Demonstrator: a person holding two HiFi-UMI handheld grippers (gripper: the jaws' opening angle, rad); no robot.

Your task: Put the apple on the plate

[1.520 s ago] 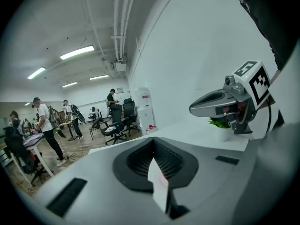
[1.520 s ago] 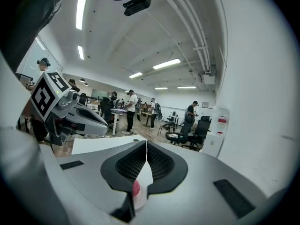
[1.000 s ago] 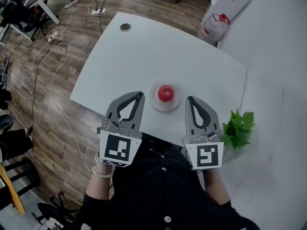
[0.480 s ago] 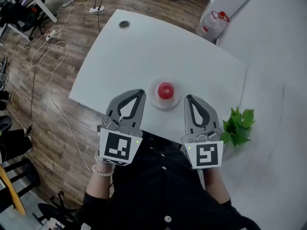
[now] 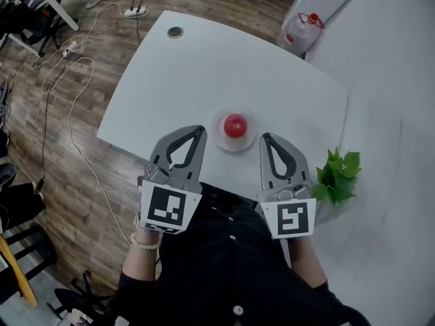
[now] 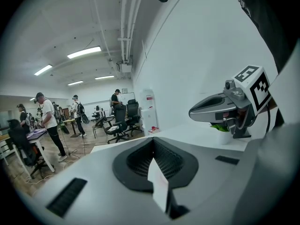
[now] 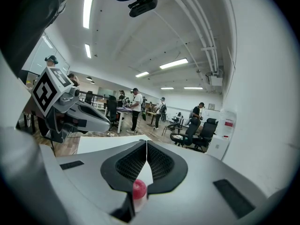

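A red apple (image 5: pixel 235 125) sits on a small pale plate (image 5: pixel 217 134) near the front edge of the white table (image 5: pixel 204 73). My left gripper (image 5: pixel 198 132) hovers just left of the plate, jaws shut and empty. Just right of the plate is my right gripper (image 5: pixel 266 138), also shut and empty. In the right gripper view the jaws (image 7: pixel 146 143) meet at the tip, and the apple (image 7: pixel 139 189) shows through the gap behind the tip, apart from the pads. The left gripper view shows its shut jaws (image 6: pixel 152 142) and the right gripper (image 6: pixel 225 109) beside it.
A potted green plant (image 5: pixel 338 175) stands at the table's right front corner. A round cable hole (image 5: pixel 175 32) is at the far end. Cables (image 5: pixel 61 66) trail over the wooden floor at left. A water bottle (image 5: pixel 306 26) stands beyond the table. People and office chairs fill the background.
The apple stays on the plate and both grippers hold their places. Only the head view has drifted slightly, so the table sits a little higher in the picture.
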